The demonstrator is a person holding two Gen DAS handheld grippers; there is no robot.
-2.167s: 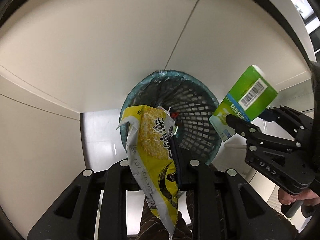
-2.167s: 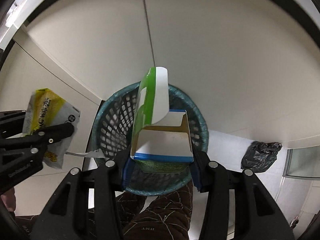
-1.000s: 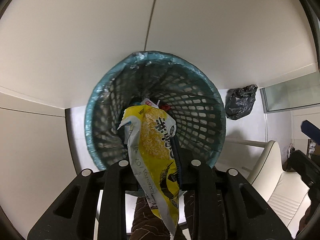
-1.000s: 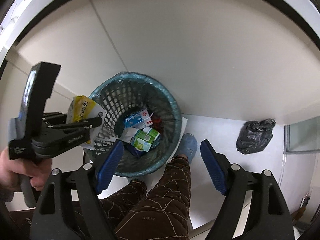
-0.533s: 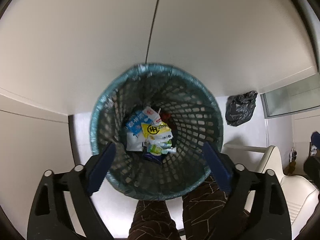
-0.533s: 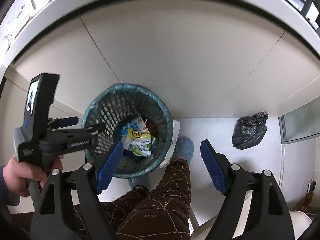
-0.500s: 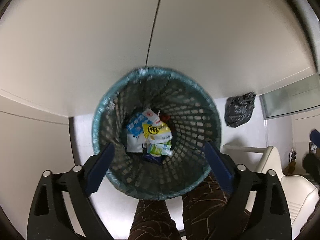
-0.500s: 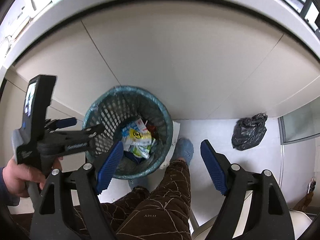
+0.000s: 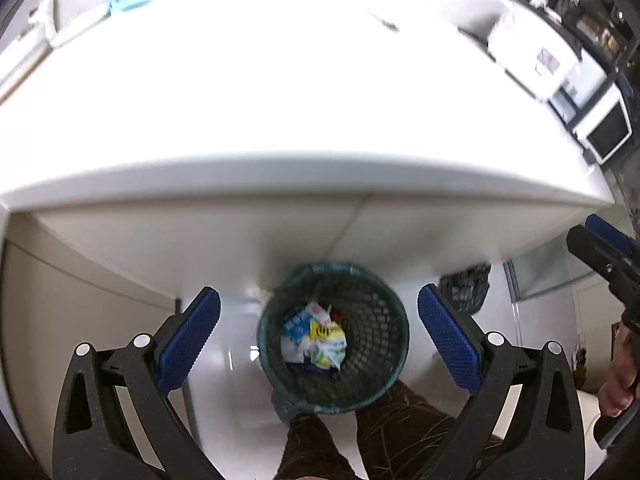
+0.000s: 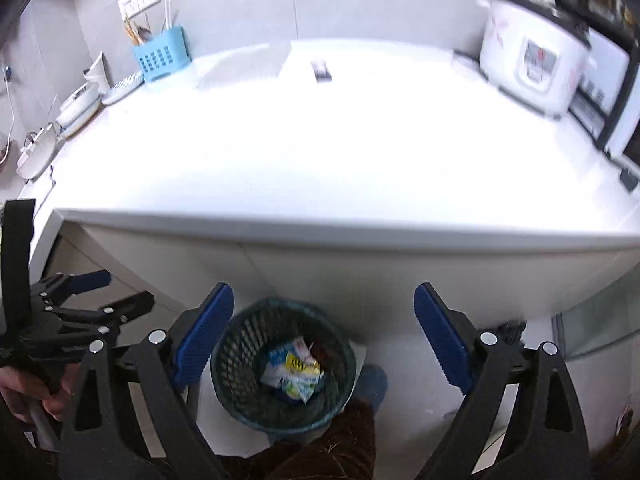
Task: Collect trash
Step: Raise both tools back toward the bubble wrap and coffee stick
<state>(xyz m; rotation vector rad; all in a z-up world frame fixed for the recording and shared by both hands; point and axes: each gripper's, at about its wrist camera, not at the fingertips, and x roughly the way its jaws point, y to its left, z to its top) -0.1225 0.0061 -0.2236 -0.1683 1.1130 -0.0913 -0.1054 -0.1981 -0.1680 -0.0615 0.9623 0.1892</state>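
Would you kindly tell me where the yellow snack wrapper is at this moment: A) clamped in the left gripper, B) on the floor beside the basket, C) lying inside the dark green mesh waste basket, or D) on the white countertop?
C: the yellow snack wrapper lies among the cartons inside the dark green mesh waste basket, while the left gripper and right gripper are both open and hold nothing.

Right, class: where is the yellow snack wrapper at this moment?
In both wrist views the yellow snack wrapper lies inside the teal mesh bin on the floor below the white counter, among the blue and green cartons, with both hand-held grippers open above it.
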